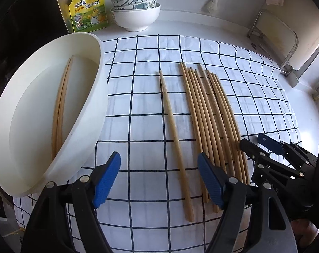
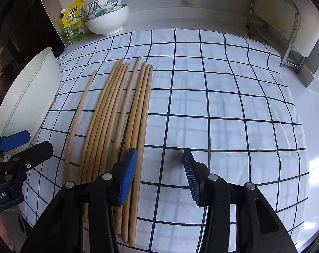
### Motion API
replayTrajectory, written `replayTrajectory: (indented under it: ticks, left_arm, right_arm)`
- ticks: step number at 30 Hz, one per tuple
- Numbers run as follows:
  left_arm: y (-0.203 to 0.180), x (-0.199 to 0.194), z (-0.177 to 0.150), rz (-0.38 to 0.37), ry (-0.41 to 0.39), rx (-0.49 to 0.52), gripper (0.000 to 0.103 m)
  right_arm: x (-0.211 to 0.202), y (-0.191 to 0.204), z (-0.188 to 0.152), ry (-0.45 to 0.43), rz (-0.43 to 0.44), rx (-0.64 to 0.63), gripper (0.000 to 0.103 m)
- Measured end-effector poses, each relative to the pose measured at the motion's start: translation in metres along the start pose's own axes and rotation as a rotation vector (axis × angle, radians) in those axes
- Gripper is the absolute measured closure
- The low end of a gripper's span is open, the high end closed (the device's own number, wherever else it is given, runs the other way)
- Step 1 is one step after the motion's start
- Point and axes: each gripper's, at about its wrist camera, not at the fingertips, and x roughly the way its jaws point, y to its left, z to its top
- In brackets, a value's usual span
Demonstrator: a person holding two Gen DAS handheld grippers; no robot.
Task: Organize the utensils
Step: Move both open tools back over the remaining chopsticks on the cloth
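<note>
Both hand-held grippers, left (image 1: 159, 181) and right (image 2: 160, 175), gape empty; two chopsticks (image 1: 60, 109) lie in the white bin (image 1: 91, 126), nine chopsticks (image 2: 117, 126) remain right.

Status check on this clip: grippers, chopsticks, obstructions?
Left gripper and right gripper open, empty. Two chopsticks in white tray; single chopstick and bundle on cloth. Nothing blocking.
</note>
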Motion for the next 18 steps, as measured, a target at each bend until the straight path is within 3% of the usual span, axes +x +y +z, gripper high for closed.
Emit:
replayTrajectory:
  ticks: [7,18]
  left_arm:
    - [-0.001,0.010,-0.001,0.009,0.009,-0.009,0.028]
    - [0.002,0.027,0.001,0.049,0.016,-0.044,0.028]
  right_arm:
    - [0.001,0.003,0.002,-0.003,-0.017,-0.031,0.059]
    - [-0.003,-0.027,0.002,-0.012,-0.035,0.022,0.059]
